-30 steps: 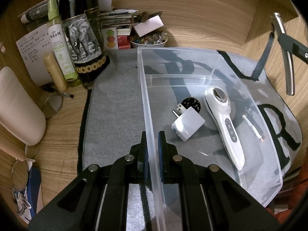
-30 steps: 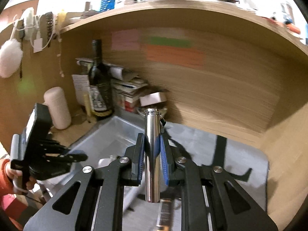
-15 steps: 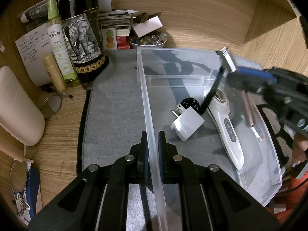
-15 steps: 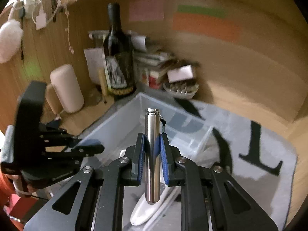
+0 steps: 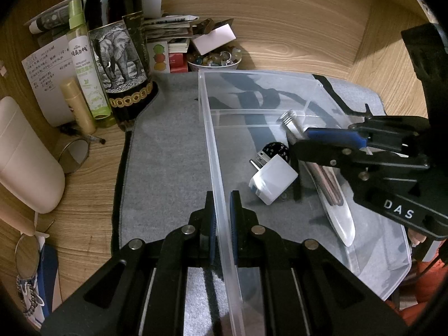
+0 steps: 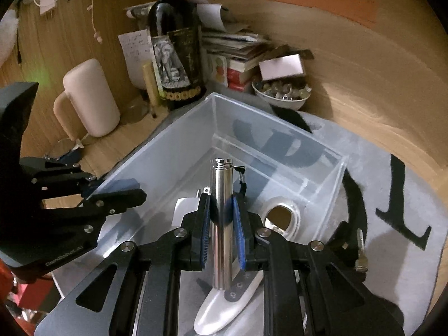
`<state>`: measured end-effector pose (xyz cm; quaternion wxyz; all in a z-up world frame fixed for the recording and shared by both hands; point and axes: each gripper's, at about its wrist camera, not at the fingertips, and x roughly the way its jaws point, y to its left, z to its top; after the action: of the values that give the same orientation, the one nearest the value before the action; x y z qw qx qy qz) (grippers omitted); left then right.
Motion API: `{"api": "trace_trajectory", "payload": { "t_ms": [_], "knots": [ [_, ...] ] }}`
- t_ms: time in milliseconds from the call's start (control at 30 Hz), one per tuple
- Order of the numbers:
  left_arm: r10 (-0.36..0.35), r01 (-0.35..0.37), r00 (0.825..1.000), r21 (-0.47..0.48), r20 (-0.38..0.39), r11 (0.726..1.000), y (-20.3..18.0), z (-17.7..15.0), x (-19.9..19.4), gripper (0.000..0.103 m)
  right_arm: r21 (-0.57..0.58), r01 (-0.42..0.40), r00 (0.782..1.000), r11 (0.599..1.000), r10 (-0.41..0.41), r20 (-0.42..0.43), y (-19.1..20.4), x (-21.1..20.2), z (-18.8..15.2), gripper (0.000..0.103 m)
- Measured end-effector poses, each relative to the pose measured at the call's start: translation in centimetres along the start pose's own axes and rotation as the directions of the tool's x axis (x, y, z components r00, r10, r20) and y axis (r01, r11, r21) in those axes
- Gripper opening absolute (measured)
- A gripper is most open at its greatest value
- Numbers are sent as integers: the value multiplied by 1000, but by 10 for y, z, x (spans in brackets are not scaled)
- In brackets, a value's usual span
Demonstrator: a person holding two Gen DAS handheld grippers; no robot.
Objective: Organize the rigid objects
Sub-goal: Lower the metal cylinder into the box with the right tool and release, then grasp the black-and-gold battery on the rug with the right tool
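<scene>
left gripper (image 5: 222, 218): clamps bin (image 5: 215, 151) wall | right gripper (image 6: 221, 224): grips steel tube (image 6: 222, 210), maybe a flashlight

- A wooden counter (image 5: 84, 173) sits in a nook, closed in by curved wood-grain walls (image 5: 294, 36).
- A grey felt mat (image 5: 168, 151) with large black letters covers most of the counter.
- Pink, green and orange paper notes (image 6: 319, 0) are stuck on the back wall.
- The light is dim and warm, and dark shadows fall across the mat.
</scene>
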<state>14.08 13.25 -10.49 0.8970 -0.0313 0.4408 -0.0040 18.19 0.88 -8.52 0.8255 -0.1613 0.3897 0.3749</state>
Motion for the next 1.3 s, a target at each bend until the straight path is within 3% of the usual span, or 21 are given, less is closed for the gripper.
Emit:
{"api": "trace_trajectory", "payload": {
  "t_ms": [133,267,600,800,933,1067,1300],
  "knots": [
    [0,0,1000,-1,0,1000,0,0,0,8,-10,7,1000,1000,-7,7,4,-1,0,15],
    [0,0,1000,-1,0,1000,0,0,0,8,-12,19,1000,1000,-19,21,4,-4,2,26],
    [0,0,1000,0,-1,1000,0,0,0,8,5,58,993,998,-59,102,-3,-33,3,39],
    [0,0,1000,-1,0,1000,0,0,0,8,31,109,976,994,-113,188,-15,-72,3,41],
    [0,0,1000,0,0,1000,0,0,0,8,63,163,958,985,-173,230,-33,-95,-3,51],
    [0,0,1000,0,0,1000,0,0,0,8,101,194,954,976,-212,214,-51,-102,-15,52],
    [4,-4,1000,2,0,1000,0,-1,0,8,151,218,968,964,-234,95,-71,-84,-53,52]
  ]
}}
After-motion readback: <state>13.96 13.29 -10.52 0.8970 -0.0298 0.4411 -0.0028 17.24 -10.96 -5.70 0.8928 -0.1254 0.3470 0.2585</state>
